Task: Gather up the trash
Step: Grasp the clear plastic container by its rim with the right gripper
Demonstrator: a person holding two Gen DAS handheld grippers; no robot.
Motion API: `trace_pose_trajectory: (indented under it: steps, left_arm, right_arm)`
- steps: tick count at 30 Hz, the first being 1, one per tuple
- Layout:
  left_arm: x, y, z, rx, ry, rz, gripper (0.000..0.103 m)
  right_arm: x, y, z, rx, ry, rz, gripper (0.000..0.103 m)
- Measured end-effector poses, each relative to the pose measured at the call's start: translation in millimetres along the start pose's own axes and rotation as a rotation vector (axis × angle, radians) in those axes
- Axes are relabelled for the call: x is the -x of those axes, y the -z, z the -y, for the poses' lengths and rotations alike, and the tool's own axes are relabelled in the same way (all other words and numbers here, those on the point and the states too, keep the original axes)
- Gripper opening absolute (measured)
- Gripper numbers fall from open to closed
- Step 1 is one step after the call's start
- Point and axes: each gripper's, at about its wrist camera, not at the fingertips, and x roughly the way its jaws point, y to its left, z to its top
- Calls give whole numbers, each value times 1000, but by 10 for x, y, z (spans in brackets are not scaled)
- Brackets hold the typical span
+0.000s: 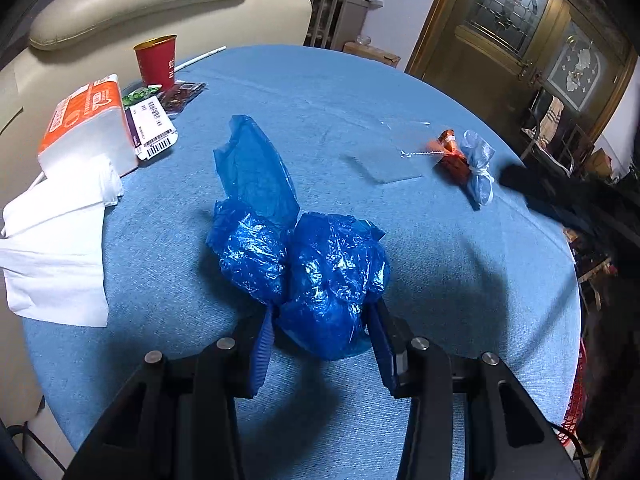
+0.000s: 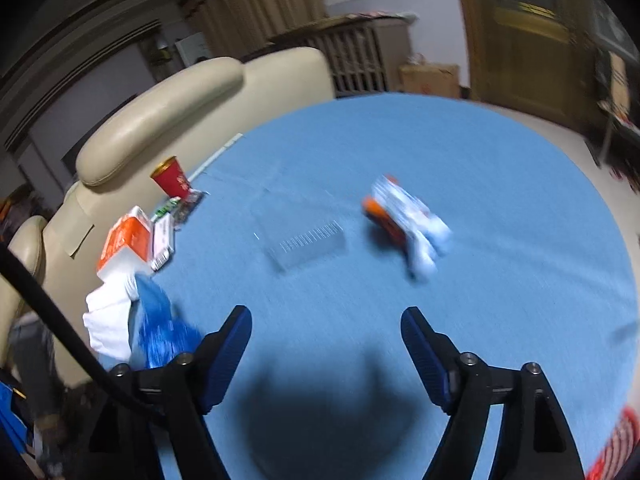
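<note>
Blue crumpled bag (image 1: pixel 320 276) sits clamped in left hand-held gripper (image 1: pixel 320 320) — right hand-held gripper (image 2: pixel 326 330) gapes.

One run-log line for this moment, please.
left gripper: shut on blue bag | right gripper: open, empty | orange wrapper: on table

We see: red cup (image 1: pixel 156 60) far ahead-left | tissue pack (image 1: pixel 86 124) left, loose tissues (image 1: pixel 56 248) nearer | cream armchair (image 1: pixel 152 4) beyond | wooden door (image 1: pixel 520 40) ahead-right.
</note>
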Motion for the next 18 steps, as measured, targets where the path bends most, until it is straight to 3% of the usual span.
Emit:
trace_pose_trajectory:
  steps: [8,18]
  left_arm:
    - [-24,-17,-24,2,10,-11,46]
    - [-26,-49,-15,-1,-6,-20,46]
  right_arm:
    - [-605,-348,-289,175,68,-9,89]
    - [-1095,-523,-302,210,95,-81,88]
